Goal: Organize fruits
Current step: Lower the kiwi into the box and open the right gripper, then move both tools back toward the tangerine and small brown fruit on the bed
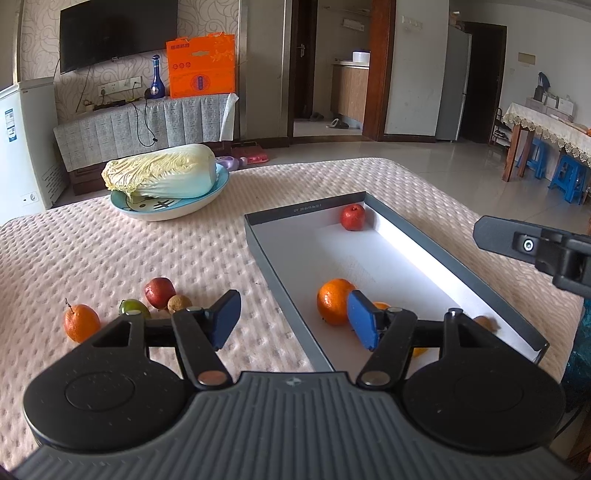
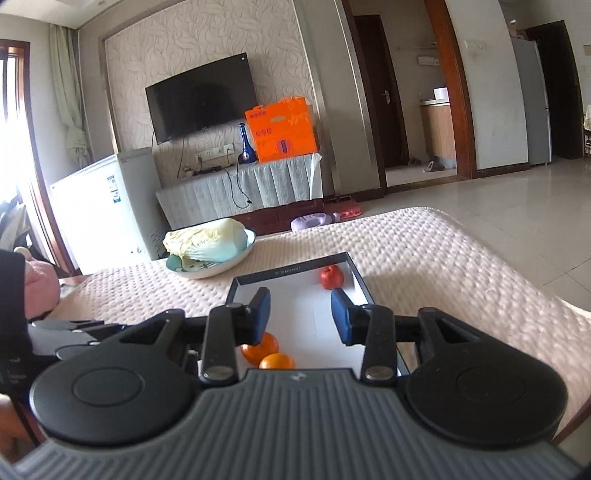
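Both wide open, empty | left gripper (image 1: 293, 319) | right gripper (image 2: 300, 315)

A napa cabbage (image 1: 162, 171) lies in a blue bowl (image 1: 173, 212) on the quilted desk (image 1: 110, 251); a television (image 1: 118, 33) hangs above an orange box (image 1: 201, 66).

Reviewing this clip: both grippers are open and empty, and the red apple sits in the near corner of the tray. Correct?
Not quite. The red apple sits in the far corner of the tray, as the left wrist view shows. The left gripper and right gripper are indeed open and empty.
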`<state>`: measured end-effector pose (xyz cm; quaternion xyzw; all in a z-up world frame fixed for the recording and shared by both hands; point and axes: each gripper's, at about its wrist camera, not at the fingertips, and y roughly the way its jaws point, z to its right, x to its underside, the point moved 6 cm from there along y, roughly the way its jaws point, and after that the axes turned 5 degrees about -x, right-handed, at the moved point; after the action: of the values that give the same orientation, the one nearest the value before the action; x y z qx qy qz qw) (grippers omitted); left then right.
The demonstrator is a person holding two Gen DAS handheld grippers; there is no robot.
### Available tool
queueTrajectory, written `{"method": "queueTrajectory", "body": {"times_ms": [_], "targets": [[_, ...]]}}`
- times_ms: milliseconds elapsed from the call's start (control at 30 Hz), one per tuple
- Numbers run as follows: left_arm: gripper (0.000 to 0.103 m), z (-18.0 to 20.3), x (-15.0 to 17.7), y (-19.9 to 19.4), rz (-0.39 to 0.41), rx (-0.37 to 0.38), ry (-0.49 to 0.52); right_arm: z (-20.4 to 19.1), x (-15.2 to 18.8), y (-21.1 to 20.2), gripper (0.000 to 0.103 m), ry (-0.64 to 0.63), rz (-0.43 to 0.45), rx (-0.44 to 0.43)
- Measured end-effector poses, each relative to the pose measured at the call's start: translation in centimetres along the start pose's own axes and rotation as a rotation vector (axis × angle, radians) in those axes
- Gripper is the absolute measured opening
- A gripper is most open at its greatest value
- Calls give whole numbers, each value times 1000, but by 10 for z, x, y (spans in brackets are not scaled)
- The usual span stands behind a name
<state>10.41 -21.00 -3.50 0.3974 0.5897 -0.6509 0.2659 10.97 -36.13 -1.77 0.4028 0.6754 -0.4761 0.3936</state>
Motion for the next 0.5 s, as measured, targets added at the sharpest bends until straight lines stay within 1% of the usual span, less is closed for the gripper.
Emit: {"method": "queueTrajectory", "body": {"times_ms": [233,500], "targets": [[69,-10,0,0,0,-15,-8,-13,0,3,39,-17,-10,-27],[70,-34,1,-2,-6,-45,-37,-37,7,12,39,-51,-36,-63]]}}
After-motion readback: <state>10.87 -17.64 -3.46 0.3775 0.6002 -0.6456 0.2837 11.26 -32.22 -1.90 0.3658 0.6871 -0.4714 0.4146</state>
